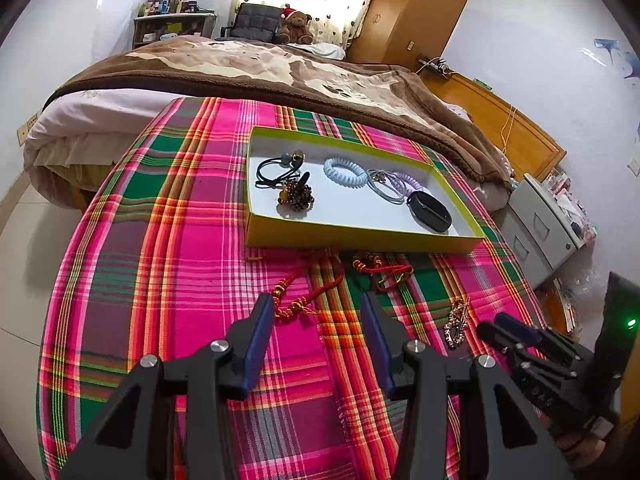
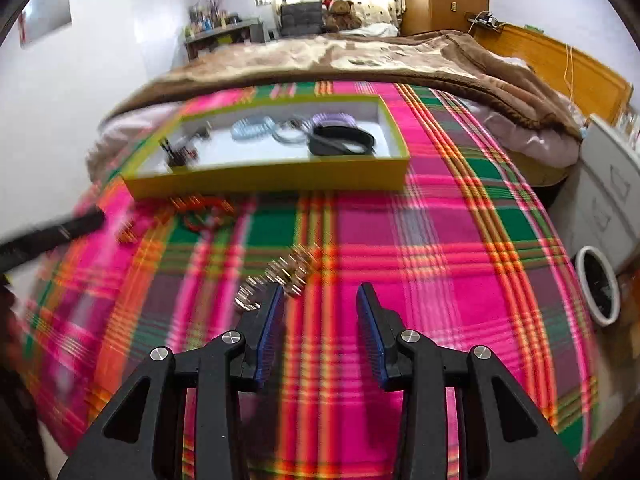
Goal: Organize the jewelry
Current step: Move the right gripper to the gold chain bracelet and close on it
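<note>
A yellow-green box (image 1: 360,236) with a white floor sits on the plaid cloth (image 1: 168,264). It holds black hair ties (image 1: 272,172), a brown beaded piece (image 1: 297,196), a pale blue spiral tie (image 1: 344,172) and a black band (image 1: 430,210). Red cord pieces (image 1: 380,268) lie in front of it. My left gripper (image 1: 316,304) stands open and empty just short of one red cord (image 1: 296,304). A rhinestone clip (image 1: 458,322) lies to the right. The right gripper (image 2: 320,296) is open, with that clip (image 2: 288,268) just ahead of its left finger. The right wrist view is blurred.
Behind the cloth a bed carries a brown blanket (image 1: 280,68). A grey drawer cabinet (image 1: 540,232) and a white round bin (image 2: 598,292) stand to the right. The right gripper (image 1: 493,323) shows at the left view's right edge, and a left finger (image 2: 60,232) at the right view's left edge.
</note>
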`<move>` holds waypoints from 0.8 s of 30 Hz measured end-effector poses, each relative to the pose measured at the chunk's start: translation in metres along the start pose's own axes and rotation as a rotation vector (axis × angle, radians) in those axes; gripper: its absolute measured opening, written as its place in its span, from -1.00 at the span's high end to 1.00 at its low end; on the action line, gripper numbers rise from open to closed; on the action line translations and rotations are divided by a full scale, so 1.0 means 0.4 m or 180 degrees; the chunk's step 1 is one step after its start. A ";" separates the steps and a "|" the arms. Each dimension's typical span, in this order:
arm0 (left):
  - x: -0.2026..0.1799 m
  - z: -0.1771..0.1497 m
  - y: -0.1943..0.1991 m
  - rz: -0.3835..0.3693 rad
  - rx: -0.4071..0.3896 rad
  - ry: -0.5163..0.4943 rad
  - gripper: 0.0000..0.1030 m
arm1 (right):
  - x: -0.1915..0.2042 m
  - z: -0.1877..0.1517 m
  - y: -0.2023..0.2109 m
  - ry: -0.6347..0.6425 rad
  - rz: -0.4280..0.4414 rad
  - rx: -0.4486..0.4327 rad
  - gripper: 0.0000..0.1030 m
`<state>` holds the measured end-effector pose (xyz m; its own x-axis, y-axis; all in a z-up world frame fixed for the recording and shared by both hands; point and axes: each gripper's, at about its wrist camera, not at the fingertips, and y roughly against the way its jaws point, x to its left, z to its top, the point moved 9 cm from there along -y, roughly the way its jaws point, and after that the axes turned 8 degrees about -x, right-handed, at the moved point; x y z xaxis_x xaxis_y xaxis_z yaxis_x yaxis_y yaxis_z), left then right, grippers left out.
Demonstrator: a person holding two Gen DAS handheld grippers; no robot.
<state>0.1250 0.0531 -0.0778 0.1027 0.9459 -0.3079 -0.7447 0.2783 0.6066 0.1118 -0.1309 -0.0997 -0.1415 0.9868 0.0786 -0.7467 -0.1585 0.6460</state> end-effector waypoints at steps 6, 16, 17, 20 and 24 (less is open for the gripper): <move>-0.007 -0.009 -0.007 -0.0004 0.0044 -0.0001 0.10 | 0.064 0.017 -0.049 0.0115 0.0017 0.0059 0.25; 0.007 0.001 -0.025 0.0088 0.0068 -0.0049 0.10 | -0.005 -0.020 -0.020 -0.0029 -0.0205 0.0094 0.25; 0.008 0.000 -0.029 0.0099 0.0081 -0.0041 0.09 | 0.004 -0.015 -0.019 -0.0009 -0.0109 0.0048 0.25; 0.009 0.000 -0.037 0.0091 0.0111 -0.0044 0.09 | 0.024 -0.015 -0.028 0.0122 0.0002 0.0040 0.25; 0.019 -0.003 -0.040 0.0122 0.0121 -0.0049 0.09 | 0.024 -0.022 -0.035 0.0117 0.0016 0.0063 0.53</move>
<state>0.1370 0.0555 -0.0908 0.0849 0.9584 -0.2726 -0.7228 0.2475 0.6452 0.1151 -0.1197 -0.1146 -0.1694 0.9841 0.0542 -0.7329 -0.1625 0.6606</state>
